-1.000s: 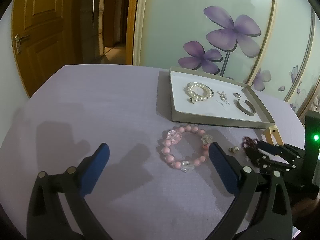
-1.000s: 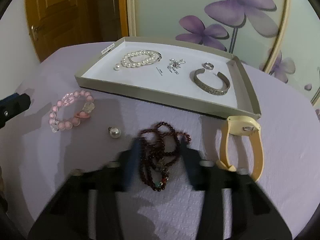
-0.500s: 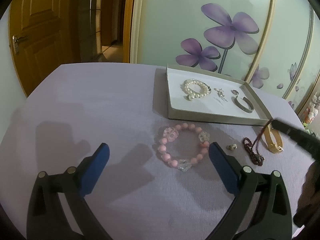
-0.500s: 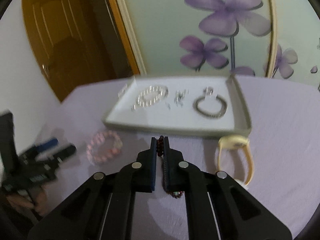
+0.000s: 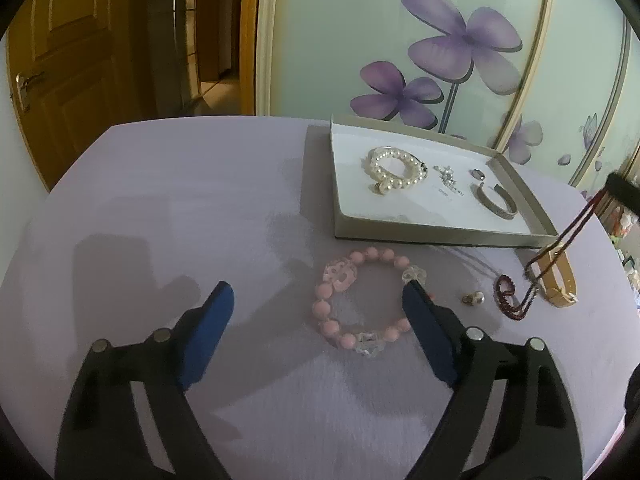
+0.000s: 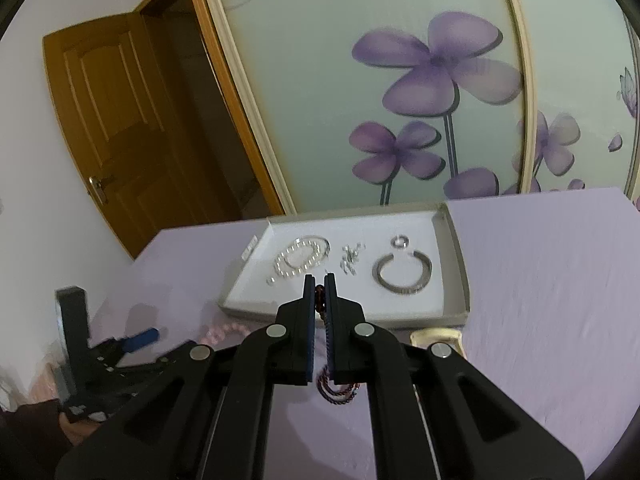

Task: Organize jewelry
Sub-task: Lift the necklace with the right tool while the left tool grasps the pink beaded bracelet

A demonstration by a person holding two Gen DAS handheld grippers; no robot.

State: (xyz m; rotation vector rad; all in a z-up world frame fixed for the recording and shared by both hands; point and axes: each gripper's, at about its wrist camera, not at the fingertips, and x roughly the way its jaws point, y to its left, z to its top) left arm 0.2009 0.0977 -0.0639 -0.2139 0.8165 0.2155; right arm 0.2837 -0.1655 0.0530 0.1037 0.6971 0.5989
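My right gripper (image 6: 319, 280) is shut on a dark red bead necklace (image 6: 334, 390). It lifts the strand above the purple table in front of the white jewelry tray (image 6: 348, 314). In the left wrist view the necklace (image 5: 560, 248) hangs stretched from the right gripper (image 5: 612, 188), its lower end still on the cloth. My left gripper (image 5: 316, 304) is open and empty, low over a pink bead bracelet (image 5: 368, 304). The tray (image 5: 340, 216) holds a pearl bracelet (image 5: 394, 170), earrings (image 5: 448, 174), a ring (image 5: 478, 174) and a silver cuff (image 5: 494, 200).
A small pearl stud (image 5: 474, 299) and a tan watch band (image 5: 558, 280) lie on the cloth right of the pink bracelet. A floral sliding door (image 5: 440, 40) stands behind the table, a wooden door (image 5: 52, 72) at the left.
My right gripper closed on the red necklace and rose with it, pulling the strand up off the cloth toward the tray. My left gripper stayed open and shifted slightly toward the pink bracelet.
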